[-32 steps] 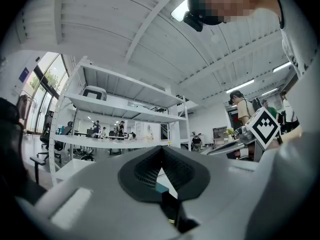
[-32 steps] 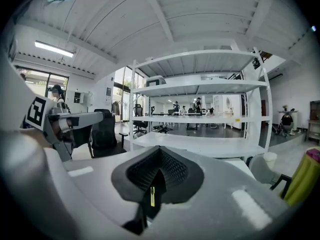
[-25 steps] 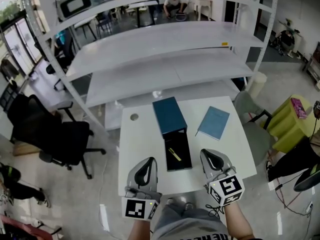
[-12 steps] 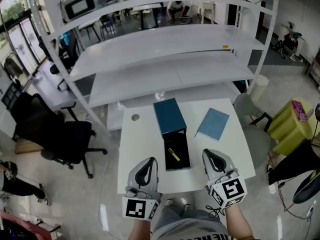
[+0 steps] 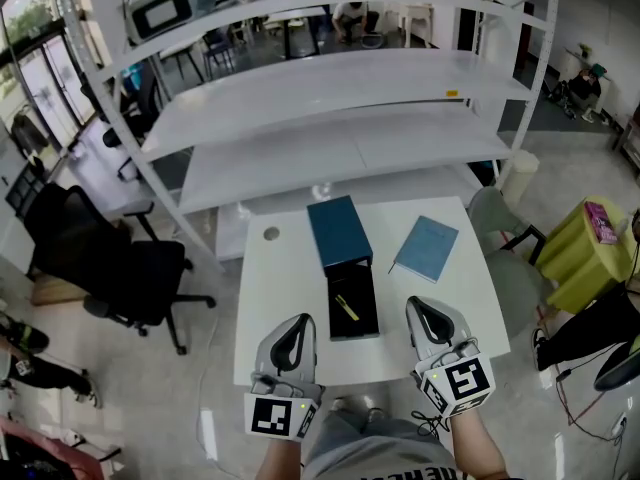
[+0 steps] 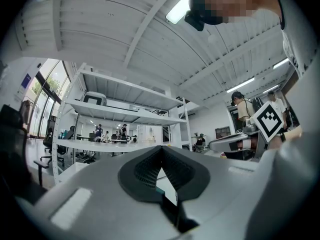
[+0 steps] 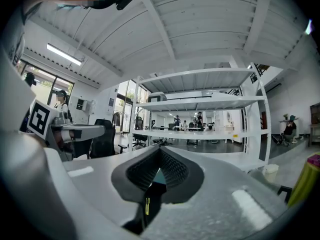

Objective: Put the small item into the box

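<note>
An open box (image 5: 354, 303) lies in the middle of the white table (image 5: 280, 298). Its teal lid (image 5: 339, 232) is folded back and its tray is black. A small yellow item (image 5: 347, 308) lies inside the tray, and it shows as a yellow sliver (image 7: 146, 205) in the right gripper view. My left gripper (image 5: 297, 321) hovers at the table's near edge left of the box, its jaws closed tip to tip on nothing (image 6: 161, 149). My right gripper (image 5: 419, 306) hangs right of the box, also shut and empty (image 7: 160, 149).
A blue notebook (image 5: 427, 247) lies at the table's far right. A round cable hole (image 5: 271, 234) sits at the far left. White shelving (image 5: 330, 118) stands behind the table. A black office chair (image 5: 100, 258) is on the left, a grey chair (image 5: 497, 218) and a yellow-green stool (image 5: 585, 243) on the right.
</note>
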Available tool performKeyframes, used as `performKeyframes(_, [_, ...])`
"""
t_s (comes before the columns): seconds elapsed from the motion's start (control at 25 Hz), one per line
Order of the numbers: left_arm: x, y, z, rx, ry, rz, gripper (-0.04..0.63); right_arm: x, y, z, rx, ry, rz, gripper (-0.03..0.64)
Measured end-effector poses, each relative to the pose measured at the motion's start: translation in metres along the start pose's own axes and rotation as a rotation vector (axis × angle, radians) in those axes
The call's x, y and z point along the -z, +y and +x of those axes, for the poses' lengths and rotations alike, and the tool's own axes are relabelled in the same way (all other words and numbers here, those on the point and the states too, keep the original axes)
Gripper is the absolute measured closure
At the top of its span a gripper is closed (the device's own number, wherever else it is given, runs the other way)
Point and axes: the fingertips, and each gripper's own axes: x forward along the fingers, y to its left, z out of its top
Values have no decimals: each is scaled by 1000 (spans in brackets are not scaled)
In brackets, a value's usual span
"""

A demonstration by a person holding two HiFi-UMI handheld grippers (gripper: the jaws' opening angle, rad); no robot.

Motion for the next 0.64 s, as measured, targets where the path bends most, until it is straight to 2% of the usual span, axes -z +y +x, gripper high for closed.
performKeyframes(0.64, [4, 5, 4, -21, 11, -15, 584, -3, -4, 4, -1, -11, -4, 615])
